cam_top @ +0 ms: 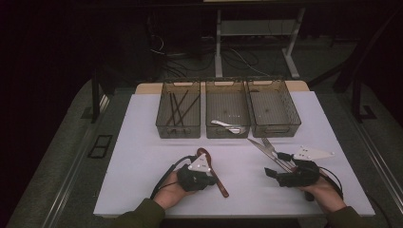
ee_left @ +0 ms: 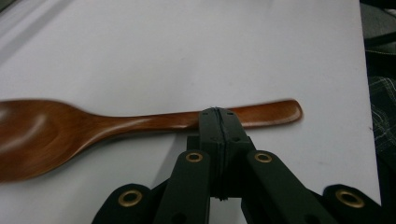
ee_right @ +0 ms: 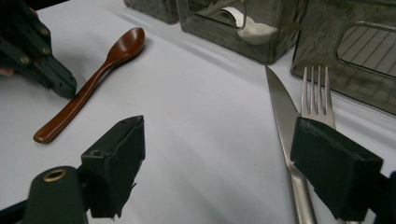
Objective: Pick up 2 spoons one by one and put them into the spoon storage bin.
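wooden spoon (ee_left: pixel 140 122) lies flat on the white table (cam_top: pixel 142 142), its handle running crosswise just past the tips of my left gripper (ee_left: pixel 218 122). those jaws are pressed fully together with nothing between them; the handle sits beyond and under the tips, not in them, so i have no hold on it. to do this step well i judge i must part the jaws wide first, straddle the handle near its end, one pad on each long edge, then close squarely — a grip off to one side would likely spin the spoon on the smooth sheet.

my right gripper (ee_right: pixel 217 163) stands wide open and holds nothing, its right-hand finger (ee_right: pixel 334 165) over the fork (ee_right: pixel 312 88), with the knife (ee_right: pixel 282 107) just inside that finger. three mesh bins (cam_top: pixel 228 114) wait beyond both grippers — the spoon bowl points toward them, so a straight lift and carry forward should do.
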